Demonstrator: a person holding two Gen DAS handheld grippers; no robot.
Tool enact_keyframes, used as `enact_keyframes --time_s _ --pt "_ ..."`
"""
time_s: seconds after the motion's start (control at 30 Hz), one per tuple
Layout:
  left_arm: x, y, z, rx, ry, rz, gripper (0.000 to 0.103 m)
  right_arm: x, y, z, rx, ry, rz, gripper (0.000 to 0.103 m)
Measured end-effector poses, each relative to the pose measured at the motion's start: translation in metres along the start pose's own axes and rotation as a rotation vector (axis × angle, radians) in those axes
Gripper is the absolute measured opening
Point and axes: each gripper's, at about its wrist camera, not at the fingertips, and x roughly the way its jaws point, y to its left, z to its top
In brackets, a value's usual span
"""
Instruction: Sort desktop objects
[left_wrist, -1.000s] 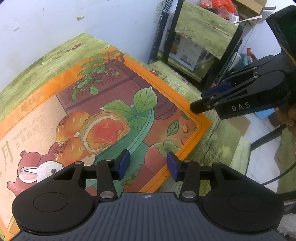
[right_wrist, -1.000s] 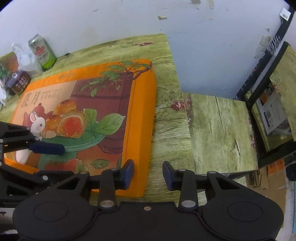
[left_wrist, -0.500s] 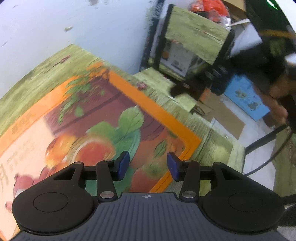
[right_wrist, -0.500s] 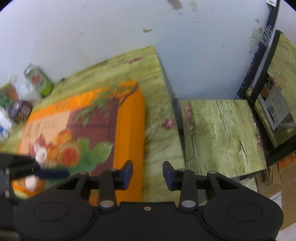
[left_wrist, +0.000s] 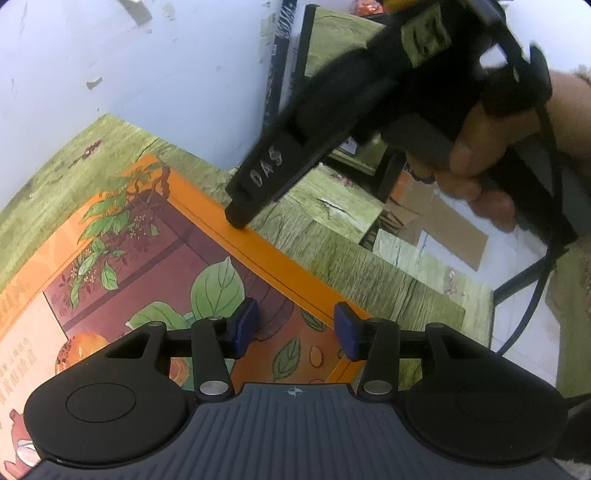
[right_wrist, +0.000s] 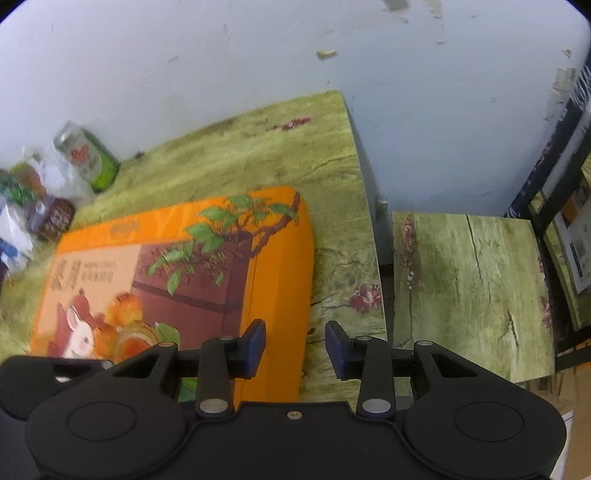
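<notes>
- Fingers on both grippers are set narrow and hold nothing as they hang over the green wood-grain surface. Neither gap has changed over the last second.
- The orange mooncake gift box is the nearest task item. It lies flat on the surface where it was, its long right edge a little in from the surface's edge, and nothing grips it.
- The right gripper has swung across. In the left wrist view it stood off to the right a second ago; now its closed tip is over the box's orange border near the far corner. Whether it touches the box cannot be told. The person's hand is close behind it.
- The left gripper has slid toward the box's near right corner, its fingers above the printed lid.
- Its blue finger no longer shows in the right wrist view; only its black body sits at that view's lower left.
- A green drink can and snack packets stand untouched by the wall beyond the box.
- My reading: both hands are lining up on the box's right side, and no item has been sorted yet.
</notes>
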Motion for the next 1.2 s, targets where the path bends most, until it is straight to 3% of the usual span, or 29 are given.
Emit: enact_keyframes --time_s 0.4,0.73,0.87,1.2 --pt "-0.005 0.005 0.001 -0.069 -0.021 -0.008 0.049 0.002 -0.003 0.009 -0.033 0.038 0.034 0.033" --pt "-0.016 0.031 0.003 -0.204 -0.104 0.055 0.049 0.017 0.010 0.061 -0.120 -0.022 0.027 0.034" --pt "-0.013 0.045 -0.004 -0.280 -0.091 0.069 0.049 0.027 0.022 0.078 -0.170 -0.036 0.021 0.034" --pt "-0.013 0.056 -0.011 -0.332 -0.108 0.051 0.048 0.044 0.042 0.085 -0.238 -0.009 -0.016 0.037"
